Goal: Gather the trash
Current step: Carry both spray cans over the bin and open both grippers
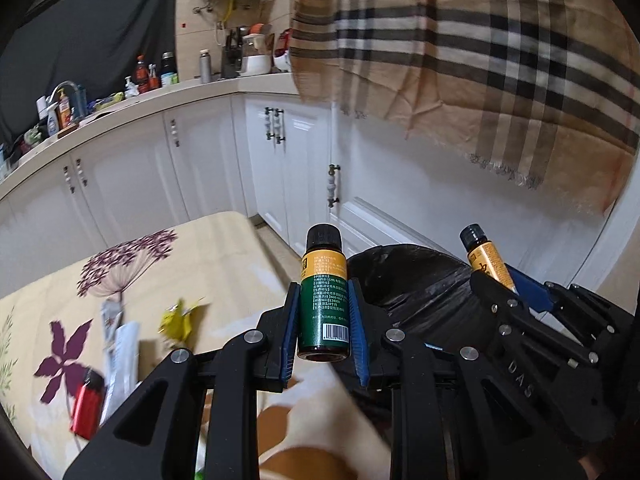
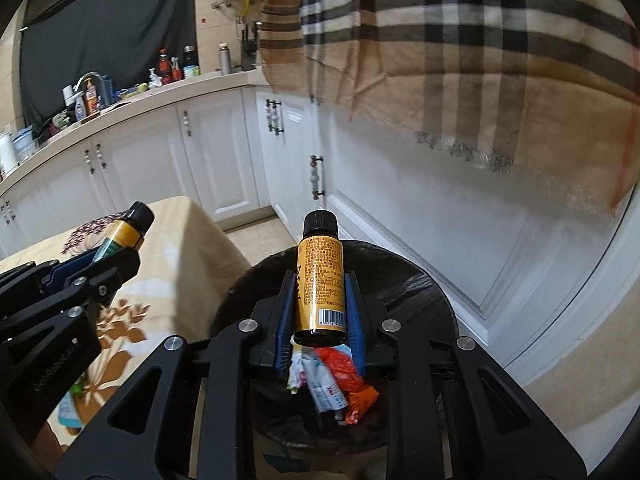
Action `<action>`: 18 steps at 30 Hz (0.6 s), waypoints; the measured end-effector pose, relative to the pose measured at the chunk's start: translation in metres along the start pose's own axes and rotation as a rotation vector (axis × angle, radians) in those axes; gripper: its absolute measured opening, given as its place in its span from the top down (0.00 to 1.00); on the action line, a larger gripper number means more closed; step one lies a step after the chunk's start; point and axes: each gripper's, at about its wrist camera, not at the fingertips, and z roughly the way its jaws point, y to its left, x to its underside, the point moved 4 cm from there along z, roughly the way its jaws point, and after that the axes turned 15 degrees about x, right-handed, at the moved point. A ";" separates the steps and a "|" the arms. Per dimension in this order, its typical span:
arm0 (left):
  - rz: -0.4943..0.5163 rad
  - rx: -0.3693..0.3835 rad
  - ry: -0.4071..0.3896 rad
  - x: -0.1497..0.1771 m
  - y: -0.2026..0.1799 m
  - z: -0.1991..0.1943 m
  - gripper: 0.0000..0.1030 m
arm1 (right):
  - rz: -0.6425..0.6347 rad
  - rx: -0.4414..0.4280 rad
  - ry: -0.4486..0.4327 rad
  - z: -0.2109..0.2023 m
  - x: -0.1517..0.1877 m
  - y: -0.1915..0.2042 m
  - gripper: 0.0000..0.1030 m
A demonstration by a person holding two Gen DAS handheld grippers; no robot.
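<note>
My left gripper point(image 1: 324, 292) is shut on a small brown bottle point(image 1: 323, 296) with a green and yellow label and a black cap, held upright over the table's right edge. My right gripper point(image 2: 318, 284) is shut on a like bottle with an orange label point(image 2: 320, 280), directly above a bin lined with a black bag point(image 2: 424, 280). The bin holds crumpled wrappers point(image 2: 332, 380), white and orange. In the left wrist view the right gripper point(image 1: 496, 280) and its bottle point(image 1: 486, 260) are at the right, over the black bag point(image 1: 416, 276). The left gripper's bottle point(image 2: 124, 228) shows at the right wrist view's left.
On the flowered tablecloth point(image 1: 168, 256) lie a yellow wrapper point(image 1: 176, 320), a white tube point(image 1: 120, 356) and a red pack point(image 1: 86, 404). White cabinets point(image 1: 280, 168) stand behind the bin. A plaid cloth point(image 1: 480, 60) hangs above. The counter point(image 1: 160, 96) carries several bottles.
</note>
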 end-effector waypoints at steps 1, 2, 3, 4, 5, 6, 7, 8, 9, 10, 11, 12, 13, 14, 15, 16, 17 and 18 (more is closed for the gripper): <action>0.004 -0.001 0.005 -0.001 -0.001 0.005 0.77 | 0.003 0.003 0.005 0.004 0.000 -0.001 0.78; 0.007 0.000 0.013 -0.001 -0.002 0.010 0.77 | 0.007 0.007 0.011 0.009 0.001 -0.003 0.78; 0.008 0.000 0.021 -0.002 -0.003 0.016 0.77 | 0.009 0.011 0.014 0.013 0.002 -0.005 0.78; 0.009 -0.001 0.030 -0.002 -0.004 0.022 0.77 | 0.011 0.015 0.018 0.016 0.003 -0.006 0.78; 0.009 -0.003 0.037 -0.001 -0.005 0.026 0.77 | 0.013 0.020 0.022 0.020 0.004 -0.008 0.78; 0.008 -0.003 0.043 -0.001 -0.005 0.030 0.77 | 0.013 0.025 0.025 0.023 0.004 -0.008 0.77; 0.008 -0.005 0.049 -0.002 -0.006 0.034 0.77 | 0.016 0.029 0.030 0.027 0.005 -0.010 0.78; 0.007 -0.006 0.052 -0.001 -0.006 0.037 0.77 | 0.018 0.031 0.033 0.030 0.006 -0.011 0.77; 0.007 -0.008 0.059 -0.002 -0.006 0.040 0.76 | 0.020 0.036 0.035 0.032 0.006 -0.012 0.77; 0.007 -0.011 0.064 -0.003 -0.006 0.043 0.76 | 0.023 0.041 0.035 0.035 0.006 -0.014 0.77; 0.002 -0.015 0.066 -0.003 -0.005 0.046 0.76 | 0.027 0.050 0.033 0.038 0.006 -0.016 0.77; -0.004 -0.016 0.065 -0.004 -0.005 0.048 0.76 | 0.029 0.058 0.032 0.040 0.006 -0.017 0.77; -0.009 -0.015 0.069 -0.005 -0.004 0.051 0.76 | 0.031 0.059 0.034 0.044 0.007 -0.018 0.74; -0.012 -0.016 0.072 -0.006 -0.003 0.053 0.75 | 0.033 0.062 0.037 0.045 0.007 -0.019 0.66; -0.013 -0.018 0.076 -0.007 -0.003 0.055 0.70 | 0.036 0.069 0.036 0.047 0.007 -0.020 0.63; -0.014 -0.018 0.078 -0.007 -0.003 0.057 0.64 | 0.037 0.077 0.035 0.048 0.008 -0.021 0.62; -0.014 -0.016 0.079 -0.008 -0.003 0.057 0.62 | 0.039 0.080 0.038 0.049 0.008 -0.022 0.62; -0.015 -0.016 0.079 -0.008 -0.002 0.057 0.60 | 0.041 0.080 0.039 0.049 0.008 -0.023 0.62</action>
